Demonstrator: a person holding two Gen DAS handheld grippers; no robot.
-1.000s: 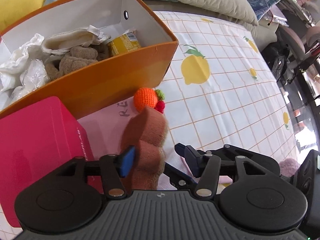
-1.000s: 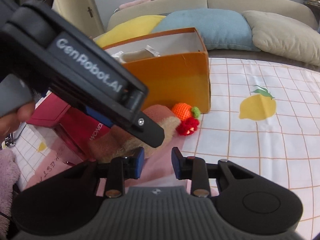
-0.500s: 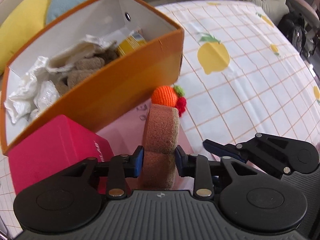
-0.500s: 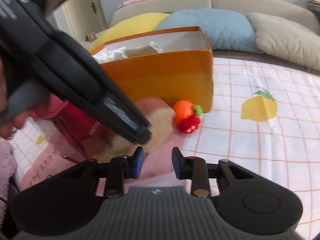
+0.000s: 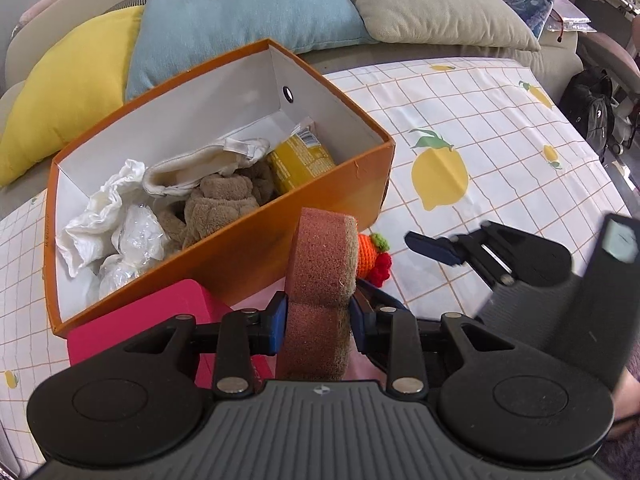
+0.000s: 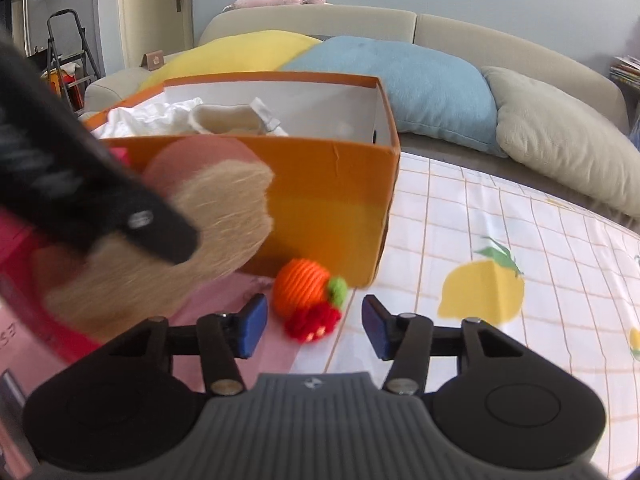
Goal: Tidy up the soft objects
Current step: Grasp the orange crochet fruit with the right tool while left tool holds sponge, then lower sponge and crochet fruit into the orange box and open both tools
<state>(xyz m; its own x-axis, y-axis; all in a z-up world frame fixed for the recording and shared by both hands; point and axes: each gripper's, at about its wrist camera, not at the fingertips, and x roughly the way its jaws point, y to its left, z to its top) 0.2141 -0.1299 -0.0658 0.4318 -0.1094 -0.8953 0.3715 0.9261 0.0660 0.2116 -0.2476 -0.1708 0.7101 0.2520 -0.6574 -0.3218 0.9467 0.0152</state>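
The left gripper (image 5: 318, 322) is clamped on a brown sponge (image 5: 322, 264), held upright above the bench (image 5: 500, 128) just in front of the orange box (image 5: 248, 240). The right gripper (image 6: 314, 326) is spread wide, with nothing between its fingers, hovering near the knitted orange toy (image 6: 308, 298) that lies on the bench against the box's front corner. Inside the box lie a brown towel (image 5: 220, 204), white cloths (image 5: 112, 216) and a yellow packet (image 5: 300, 164). A pink box (image 5: 160, 320) sits beside it.

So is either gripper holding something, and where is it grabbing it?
The left gripper pinches the brown sponge around its lower half. The right gripper is open and holds nothing.
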